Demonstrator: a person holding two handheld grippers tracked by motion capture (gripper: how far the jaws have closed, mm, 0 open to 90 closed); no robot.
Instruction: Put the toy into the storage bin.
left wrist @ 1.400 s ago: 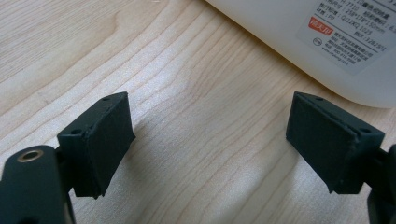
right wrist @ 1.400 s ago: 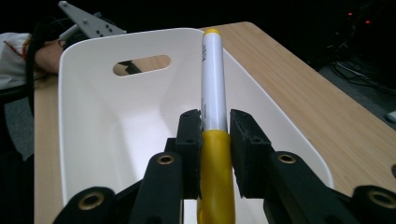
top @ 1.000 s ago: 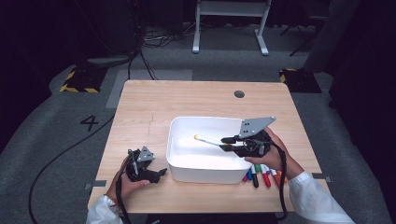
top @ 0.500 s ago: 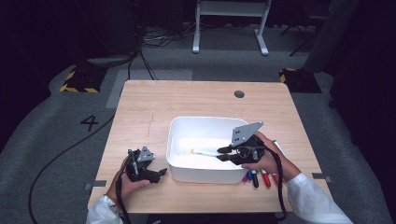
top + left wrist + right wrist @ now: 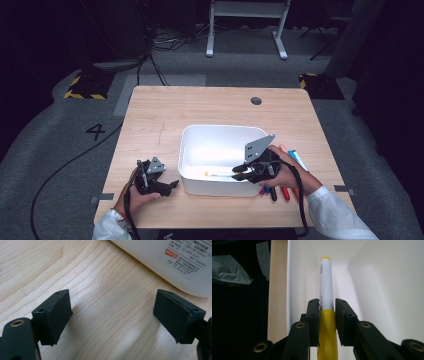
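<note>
A white rectangular bin stands on the wooden table, its labelled side close in the left gripper view. My right gripper reaches low into the bin near its front wall, shut on a yellow-capped white marker. In the right gripper view the marker sticks out forward between the pads along the bin's inner wall. My left gripper rests on the table just left of the bin. Its jaws stand wide apart with only bare wood between them.
Several markers, among them red, blue and black, lie on the table by the bin's right front corner, under my right hand. A round dark hole sits near the table's far edge. Cables and a stand occupy the floor beyond.
My right gripper has sunk with the marker from above the bin's middle to low inside it, near the front wall. The left gripper has not moved.
</note>
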